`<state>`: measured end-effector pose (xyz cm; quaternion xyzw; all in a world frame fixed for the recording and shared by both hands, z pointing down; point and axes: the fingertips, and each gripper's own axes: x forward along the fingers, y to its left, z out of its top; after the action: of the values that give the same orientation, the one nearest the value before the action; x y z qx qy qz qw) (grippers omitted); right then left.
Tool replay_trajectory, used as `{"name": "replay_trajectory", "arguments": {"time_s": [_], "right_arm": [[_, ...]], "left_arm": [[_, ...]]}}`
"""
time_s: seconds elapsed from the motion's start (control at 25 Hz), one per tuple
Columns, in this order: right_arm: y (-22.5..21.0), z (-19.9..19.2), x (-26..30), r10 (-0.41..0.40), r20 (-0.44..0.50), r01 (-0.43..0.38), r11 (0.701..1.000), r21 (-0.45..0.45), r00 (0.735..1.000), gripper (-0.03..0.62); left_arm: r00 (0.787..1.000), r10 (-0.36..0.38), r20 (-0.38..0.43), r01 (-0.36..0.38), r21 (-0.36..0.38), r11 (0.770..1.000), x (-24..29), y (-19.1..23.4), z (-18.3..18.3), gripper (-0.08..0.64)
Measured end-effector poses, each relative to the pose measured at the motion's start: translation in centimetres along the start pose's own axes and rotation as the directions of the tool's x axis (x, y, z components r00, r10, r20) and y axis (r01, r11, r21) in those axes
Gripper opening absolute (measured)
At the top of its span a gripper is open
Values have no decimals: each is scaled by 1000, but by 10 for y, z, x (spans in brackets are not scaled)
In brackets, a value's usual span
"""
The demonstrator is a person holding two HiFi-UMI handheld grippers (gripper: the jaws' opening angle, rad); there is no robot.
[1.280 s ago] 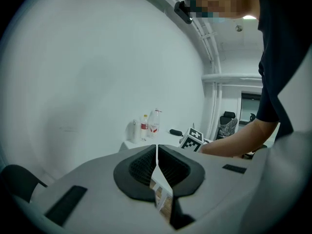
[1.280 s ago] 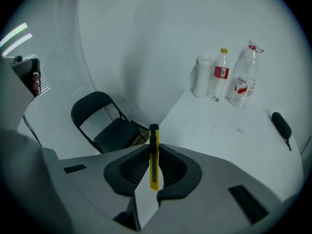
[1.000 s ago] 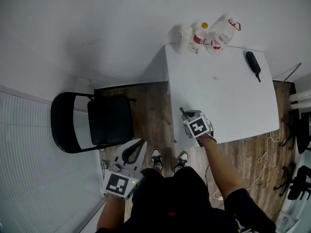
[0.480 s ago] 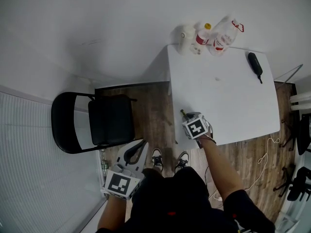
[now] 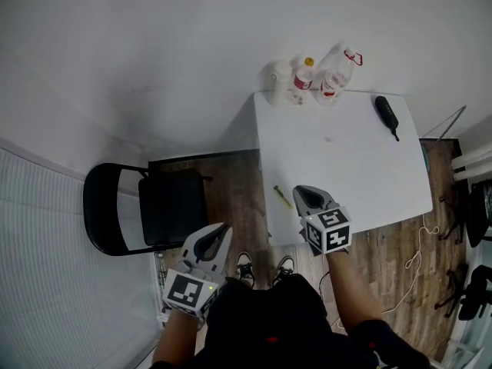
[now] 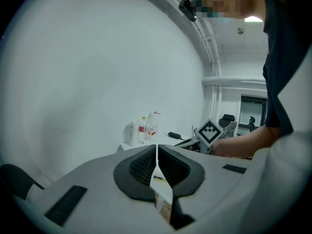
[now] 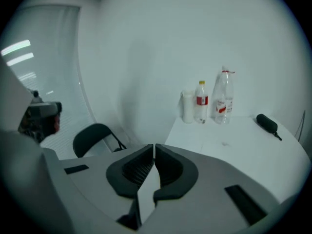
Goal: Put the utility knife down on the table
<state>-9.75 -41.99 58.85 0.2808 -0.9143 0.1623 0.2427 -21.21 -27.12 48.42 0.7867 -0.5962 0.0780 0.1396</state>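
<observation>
The utility knife, a small yellow and dark bar, lies on the white table near its front left corner. Nothing grips it. My right gripper hovers just right of the knife, apart from it, jaws shut and empty; its own view shows the closed right gripper pointing over the table. My left gripper is held low over the floor left of the table, also shut on nothing. A thin yellow-dark sliver, probably the knife, shows through the slit of the left gripper.
Three bottles stand at the table's far left corner, and a black handheld object lies at the far right. A black chair stands on the wooden floor left of the table. A white cable trails on the floor at right.
The right gripper has let go of the knife and drawn back toward me. The knife now lies free on the table. The left gripper has hardly moved.
</observation>
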Motion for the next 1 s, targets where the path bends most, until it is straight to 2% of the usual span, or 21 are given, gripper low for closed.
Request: {"name": "replay_trajectory", "arguments": {"time_s": [0.16, 0.4, 0.6, 0.76, 1.0], "right_arm": [[7, 44, -71, -10, 191, 11, 1000, -6, 982, 26], [3, 75, -153, -51, 365, 87, 993, -82, 930, 22], [11, 94, -209, -56, 453, 140, 978, -154, 890, 21], [11, 95, -240, -90, 438, 167, 976, -141, 895, 21], [21, 113, -277, -93, 511, 193, 970, -146, 854, 21]], "left_arm": [[998, -48, 45, 47, 35, 998, 7, -24, 22, 31], [991, -93, 101, 85, 83, 993, 11, -58, 56, 31], [982, -122, 146, 107, 111, 988, 10, -80, 80, 31], [975, -138, 173, 116, 131, 985, 11, -96, 96, 31], [971, -145, 192, 116, 154, 981, 8, -108, 108, 31]]}}
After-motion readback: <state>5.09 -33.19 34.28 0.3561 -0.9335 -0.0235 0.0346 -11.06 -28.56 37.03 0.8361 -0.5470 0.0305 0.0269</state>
